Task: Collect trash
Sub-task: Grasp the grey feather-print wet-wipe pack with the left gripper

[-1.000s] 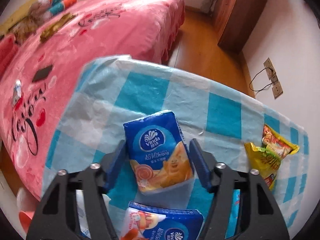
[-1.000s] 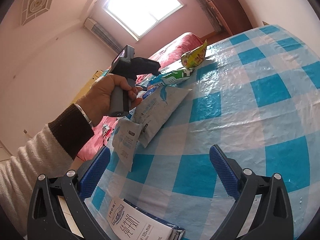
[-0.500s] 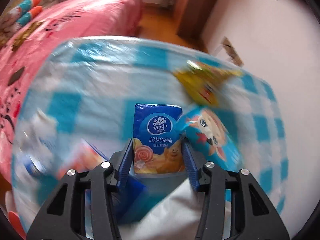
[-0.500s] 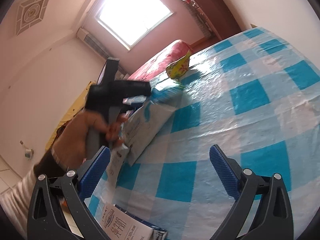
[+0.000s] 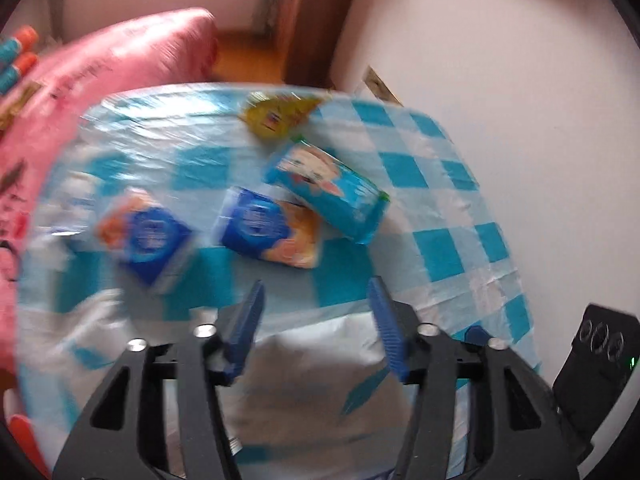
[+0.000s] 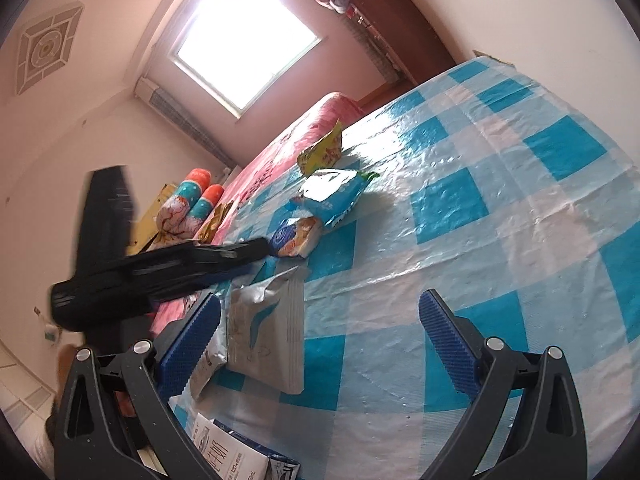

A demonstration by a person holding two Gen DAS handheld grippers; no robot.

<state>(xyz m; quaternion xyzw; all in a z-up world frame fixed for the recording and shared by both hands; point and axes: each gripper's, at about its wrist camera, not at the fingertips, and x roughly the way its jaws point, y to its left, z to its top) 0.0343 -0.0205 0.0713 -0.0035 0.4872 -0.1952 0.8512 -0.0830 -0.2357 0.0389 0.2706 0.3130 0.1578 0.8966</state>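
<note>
Trash lies on a blue-and-white checked table [image 5: 440, 248]. A blue Vinda tissue pack [image 5: 268, 232] lies free just beyond my left gripper [image 5: 316, 332], which is open and empty. A second Vinda pack [image 5: 148, 236] lies to its left. A blue snack bag [image 5: 328, 184] and a yellow snack bag [image 5: 276, 116] lie farther back. A white-blue wrapper [image 5: 304, 392] lies under the left gripper. My right gripper [image 6: 320, 344] is open and empty above the table [image 6: 500, 208], with the white wrapper [image 6: 268, 332] beside its left finger. The tissue pack also shows in the right wrist view [image 6: 296, 236].
A pink bed [image 5: 100, 72] runs along the table's left side. A wooden cabinet [image 5: 316, 20] stands by the far wall. A milk carton [image 6: 228, 456] lies at the table's near edge. A white wall [image 5: 500, 60] borders the table's right.
My left gripper closed on the Vinda tissue pack, swung right, then opened and let it go. The pack now lies on the table beside the blue snack bag. The right gripper stayed open.
</note>
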